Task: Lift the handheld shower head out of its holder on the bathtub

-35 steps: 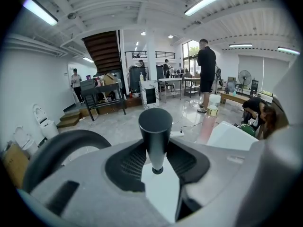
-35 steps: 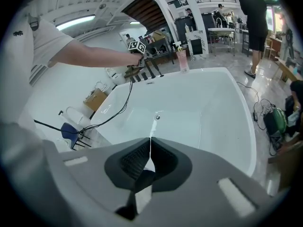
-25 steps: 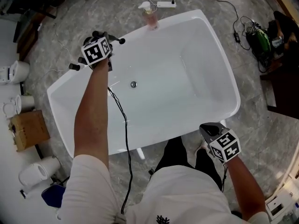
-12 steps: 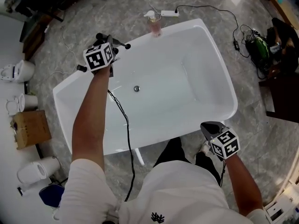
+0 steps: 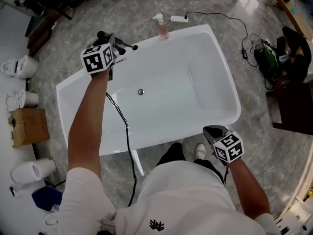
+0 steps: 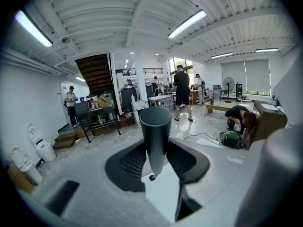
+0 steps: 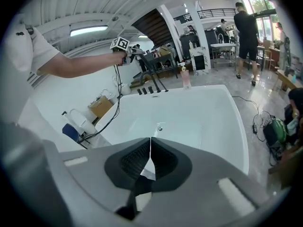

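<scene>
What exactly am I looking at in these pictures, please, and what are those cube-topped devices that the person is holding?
There is no robot here. A person holds a hand-operated two-jaw tool in each hand, and the patterned cubes are part of those tools. The head view comes from a camera on the person's head, looking down on a white bathtub. The other two views come from cameras riding on each tool, looking along its jaws. The left tool is closed on the dark handle of the handheld shower head and holds it up above the tub's rim. The right tool is closed and empty, on the person's side of the tub. A pink bottle stands on the rim, and a drain shows in the tub's floor.
</scene>
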`<state>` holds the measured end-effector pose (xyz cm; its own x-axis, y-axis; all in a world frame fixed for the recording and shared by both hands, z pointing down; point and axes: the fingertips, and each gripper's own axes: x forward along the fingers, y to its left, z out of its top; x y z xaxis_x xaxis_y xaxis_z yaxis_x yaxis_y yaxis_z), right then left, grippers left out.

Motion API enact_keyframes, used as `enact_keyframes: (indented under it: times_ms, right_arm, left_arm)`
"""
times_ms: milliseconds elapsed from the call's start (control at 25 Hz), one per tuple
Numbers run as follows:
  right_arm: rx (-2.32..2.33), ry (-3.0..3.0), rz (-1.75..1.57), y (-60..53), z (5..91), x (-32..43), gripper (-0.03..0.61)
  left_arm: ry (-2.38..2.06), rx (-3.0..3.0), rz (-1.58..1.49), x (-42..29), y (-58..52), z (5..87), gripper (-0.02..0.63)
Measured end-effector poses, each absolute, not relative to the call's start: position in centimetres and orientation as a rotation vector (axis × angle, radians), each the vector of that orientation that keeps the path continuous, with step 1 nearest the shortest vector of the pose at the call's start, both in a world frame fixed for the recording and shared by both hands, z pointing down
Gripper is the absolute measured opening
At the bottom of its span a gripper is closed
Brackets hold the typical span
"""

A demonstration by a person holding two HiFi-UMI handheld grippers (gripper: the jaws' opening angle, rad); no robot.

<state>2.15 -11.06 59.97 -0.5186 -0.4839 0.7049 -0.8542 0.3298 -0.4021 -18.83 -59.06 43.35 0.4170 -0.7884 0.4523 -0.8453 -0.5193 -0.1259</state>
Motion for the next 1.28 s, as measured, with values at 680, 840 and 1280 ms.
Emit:
enact_keyframes:
  times_ms: [680, 840, 1280]
  right_arm:
    - [1.069, -2.245, 0.944, -6.2, 57.6, 4.1, 0.017]
    - [1.042, -2.261, 0.922, -5.1, 57.3, 4.4, 0.017]
    - [0.992, -2.293, 0.868, -1.5, 56.6, 5.0, 0.017]
  left_arm:
    - [-1.535, 2.653, 0.631, -18.6, -44.8, 31.1, 0.14]
    - [-1.542, 2.672, 0.579, -18.4, -41.3, 28.7, 0.14]
    - [-1.604, 2.721, 0.501, -19.0, -30.8, 24.4, 0.14]
